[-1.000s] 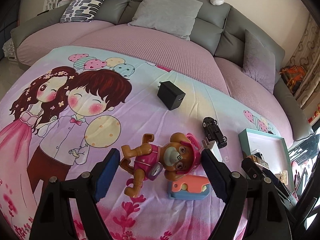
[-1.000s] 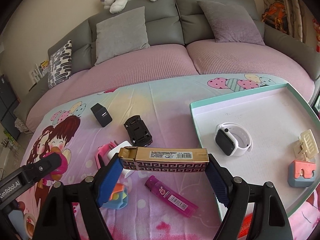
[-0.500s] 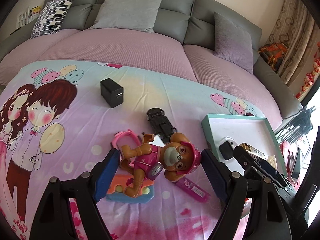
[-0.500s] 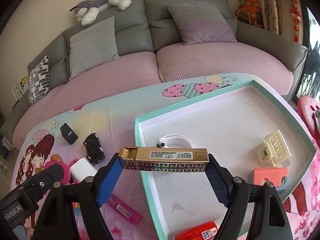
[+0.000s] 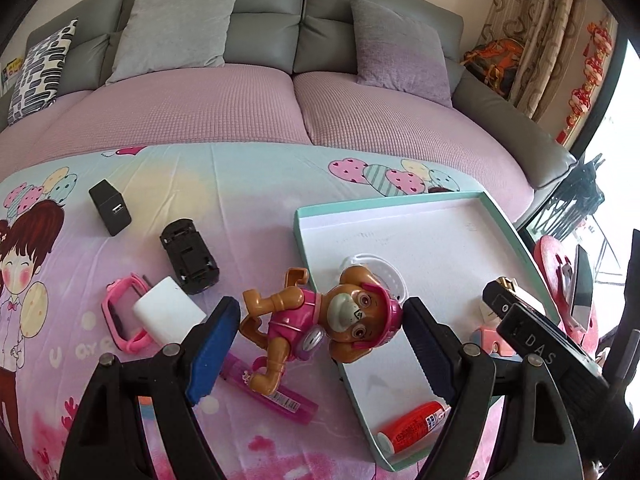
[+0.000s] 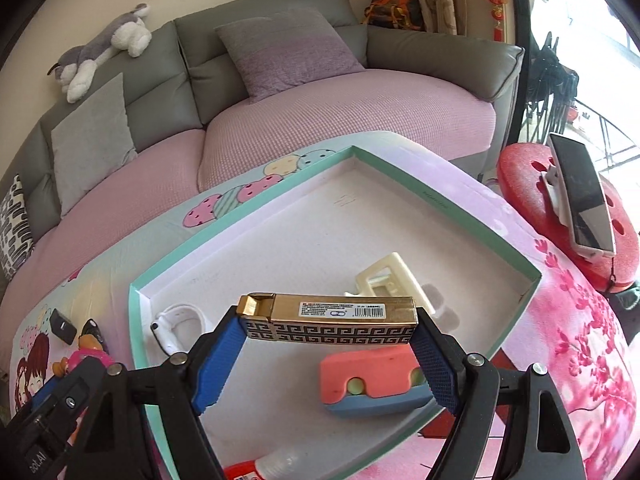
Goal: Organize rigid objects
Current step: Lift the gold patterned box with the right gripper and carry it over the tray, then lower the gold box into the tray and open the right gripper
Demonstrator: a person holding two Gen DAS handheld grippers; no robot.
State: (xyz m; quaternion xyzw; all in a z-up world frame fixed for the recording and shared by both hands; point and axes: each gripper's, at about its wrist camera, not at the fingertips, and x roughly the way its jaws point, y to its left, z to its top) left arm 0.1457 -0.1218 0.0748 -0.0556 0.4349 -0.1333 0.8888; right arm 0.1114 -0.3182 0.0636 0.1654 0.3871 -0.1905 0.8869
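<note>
My left gripper [image 5: 320, 332] is shut on a brown puppy toy in pink [image 5: 320, 320] and holds it above the left rim of the teal tray [image 5: 400, 204]. My right gripper [image 6: 326, 356] is shut on a gold box with a black key pattern [image 6: 332, 318] and holds it level above the tray [image 6: 240, 220]. In the tray lie a white watch [image 6: 176, 320], a cream hair clip [image 6: 384, 276], a coral and blue block [image 6: 372, 376] and a red tube [image 5: 412, 426].
On the printed sheet left of the tray lie a black charger [image 5: 110, 206], a black toy car [image 5: 190, 256], a white block [image 5: 168, 314], a pink watch [image 5: 120, 316] and a magenta lighter [image 5: 272, 396]. A sofa with cushions [image 5: 256, 112] lies behind. A phone on a red stool [image 6: 580, 196] stands right.
Both grippers moved right with their loads. The puppy toy now hangs at the tray's left rim, and the gold box is over the tray's middle.
</note>
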